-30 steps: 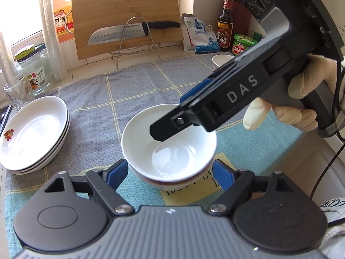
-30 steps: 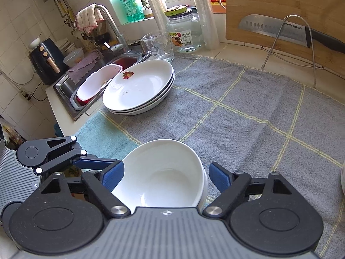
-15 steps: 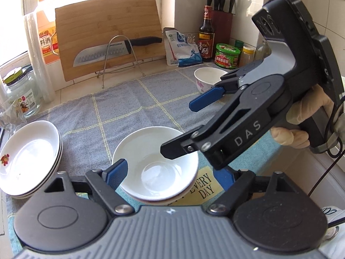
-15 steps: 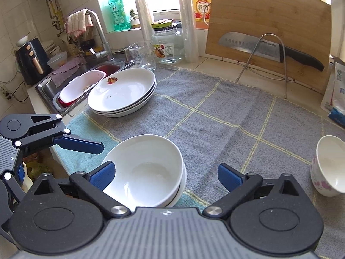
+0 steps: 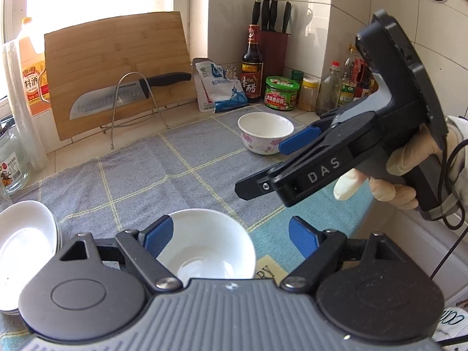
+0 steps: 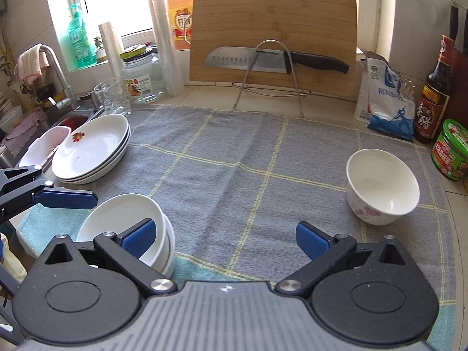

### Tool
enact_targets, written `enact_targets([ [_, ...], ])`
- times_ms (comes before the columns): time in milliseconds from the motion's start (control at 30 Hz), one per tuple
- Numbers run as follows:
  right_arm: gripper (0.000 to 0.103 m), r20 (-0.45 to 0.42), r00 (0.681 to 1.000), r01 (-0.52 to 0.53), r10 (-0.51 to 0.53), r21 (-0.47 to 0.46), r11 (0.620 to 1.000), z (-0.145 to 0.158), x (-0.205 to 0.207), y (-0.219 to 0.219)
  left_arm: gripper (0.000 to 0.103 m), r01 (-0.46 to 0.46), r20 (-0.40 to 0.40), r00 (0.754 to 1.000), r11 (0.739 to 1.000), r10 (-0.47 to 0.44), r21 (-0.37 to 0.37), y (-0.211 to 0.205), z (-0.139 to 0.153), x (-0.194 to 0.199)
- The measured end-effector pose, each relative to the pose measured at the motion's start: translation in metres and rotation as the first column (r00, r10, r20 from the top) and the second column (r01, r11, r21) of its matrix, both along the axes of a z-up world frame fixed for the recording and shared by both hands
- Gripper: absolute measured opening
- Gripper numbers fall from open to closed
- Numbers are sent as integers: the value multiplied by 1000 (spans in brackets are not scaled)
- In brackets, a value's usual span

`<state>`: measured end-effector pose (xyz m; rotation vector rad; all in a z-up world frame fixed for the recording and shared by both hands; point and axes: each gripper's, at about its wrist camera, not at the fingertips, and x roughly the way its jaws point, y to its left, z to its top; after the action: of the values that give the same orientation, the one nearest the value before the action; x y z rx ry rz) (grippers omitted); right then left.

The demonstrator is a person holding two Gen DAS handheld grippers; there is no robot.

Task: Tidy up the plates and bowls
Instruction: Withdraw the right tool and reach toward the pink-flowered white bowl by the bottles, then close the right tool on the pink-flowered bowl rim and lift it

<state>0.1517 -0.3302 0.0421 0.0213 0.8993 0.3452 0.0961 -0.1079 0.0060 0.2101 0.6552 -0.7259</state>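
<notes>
- towel (image 6: 234, 158): grey, pale yellow grid lines, teal border;
- stacked bowls (image 6: 128, 222): plain white;
- lone bowl (image 6: 380, 187): white, pink flowers outside;
- plates (image 6: 90, 149): white, red-orange motif;
- gripper pads (image 6: 137, 238): blue on black arms

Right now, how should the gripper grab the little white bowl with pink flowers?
Probably by the rim. The white flowered bowl stands upright and alone on the grey checked cloth, so come from above, one finger inside, one outside its thin wall.
</notes>
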Motion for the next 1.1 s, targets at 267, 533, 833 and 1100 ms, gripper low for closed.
enact_targets([
  [267,103,30,999,-12,13,-54,998,-3,22,-47,86,25,2,1000,998,-25,-51,-57,-2,3],
  [533,103,21,999,-31,32,-64,998,-20,59,-121,86,-98,-21,995,993,97,-63,-129,-23,30],
  [833,102,-10,993,-116,116,-13,993,-48,109,-171,86,-258,8,966,966,259,-12,-195,-61,79],
  [1100,88,-52,981,-186,189,53,981,-70,145,-184,86,-311,47,950,949,309,57,-229,-87,109],
])
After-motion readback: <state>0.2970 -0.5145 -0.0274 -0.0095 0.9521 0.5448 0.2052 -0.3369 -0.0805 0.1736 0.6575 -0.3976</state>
